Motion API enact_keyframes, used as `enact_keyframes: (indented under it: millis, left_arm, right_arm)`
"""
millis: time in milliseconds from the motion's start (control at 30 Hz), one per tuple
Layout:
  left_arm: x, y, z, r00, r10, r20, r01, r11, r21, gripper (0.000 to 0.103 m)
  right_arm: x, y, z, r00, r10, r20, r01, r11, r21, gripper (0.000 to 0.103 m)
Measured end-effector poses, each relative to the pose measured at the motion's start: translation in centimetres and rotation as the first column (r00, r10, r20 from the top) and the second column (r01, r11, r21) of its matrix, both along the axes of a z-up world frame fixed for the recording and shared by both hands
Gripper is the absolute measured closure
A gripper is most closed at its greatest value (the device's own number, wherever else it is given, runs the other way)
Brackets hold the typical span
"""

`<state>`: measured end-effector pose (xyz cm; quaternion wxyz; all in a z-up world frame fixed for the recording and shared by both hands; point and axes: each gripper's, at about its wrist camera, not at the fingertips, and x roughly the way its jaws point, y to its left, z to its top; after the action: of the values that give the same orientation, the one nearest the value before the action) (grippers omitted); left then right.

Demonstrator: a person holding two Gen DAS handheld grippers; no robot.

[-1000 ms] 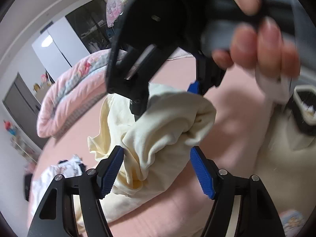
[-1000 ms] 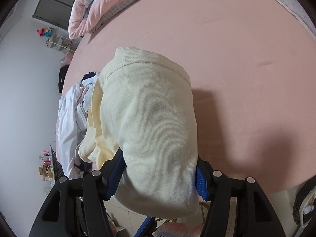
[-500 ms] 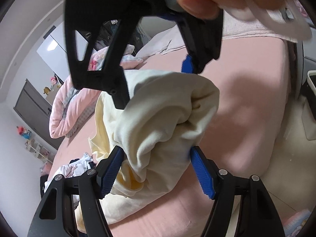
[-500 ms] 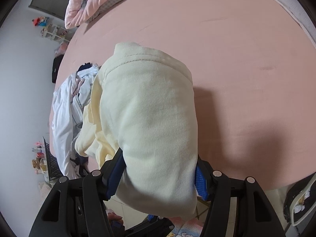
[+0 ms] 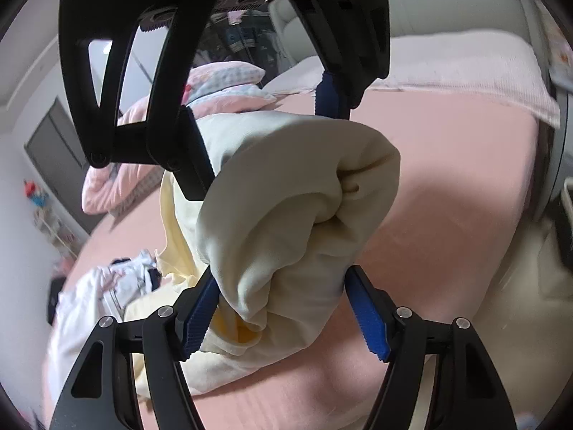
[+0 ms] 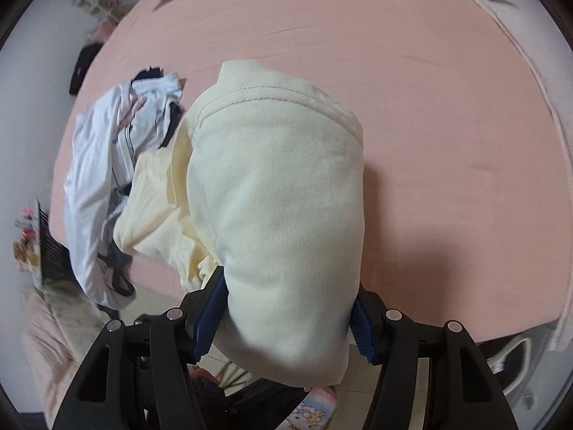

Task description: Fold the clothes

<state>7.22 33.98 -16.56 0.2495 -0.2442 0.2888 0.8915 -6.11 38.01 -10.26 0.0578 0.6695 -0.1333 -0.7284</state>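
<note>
Left gripper (image 5: 283,308): blue-padded fingers (image 5: 198,313) pressed against a bunched fold of the pale yellow garment (image 5: 286,215); cloth fills the gap between them, so it is pinching the fabric. Garment held up off the pink bed sheet (image 5: 447,186), with its lower part trailing down to the sheet on the near left.

Right gripper (image 6: 290,319): fingers closed on the same pale yellow garment (image 6: 283,193), fabric bulging out between and over the pads. In the left wrist view the right gripper (image 5: 265,132) appears at the top of frame, gripping the far end of the bundle, so the garment is stretched between the two tools above the bed.

Right wrist view: stitched seam runs across the far part of the raised cloth. Pink bed sheet (image 6: 429,89) spreads beyond and to the right.

Pile of white and dark clothes (image 6: 114,165) lies on the sheet to the left, touching the hanging yellow fabric. Same pile (image 5: 104,286) shows at the left in the left wrist view.

Pink quilt (image 5: 114,175) bunched at far left of the bed.
</note>
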Motion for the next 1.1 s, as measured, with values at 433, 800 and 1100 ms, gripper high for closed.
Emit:
enact_keyframes:
  millis: [433,800,1100]
  left_arm:
    - [-1.6,-3.6,1.3,0.98,0.033,0.197,-0.082,0.966,0.245,0.042]
    - [-4.0,-6.8,1.4,0.946,-0.004,0.325,-0.128,0.915,0.382,0.042]
    - [-6.6,-9.7,1.0,0.883,-0.048,0.466,-0.212,0.845,0.49,0.051]
  right_arm:
    - [-1.6,-5.0,2.0,0.988,0.149,0.041,-0.154,0.976,0.156,0.042]
    - [-2.2,-6.8,2.2,0.984,0.161,0.074,-0.173,0.968,0.182,0.04]
    - [-2.8,-6.2,2.4,0.991,0.1,0.093,-0.105,0.993,0.047,0.04]
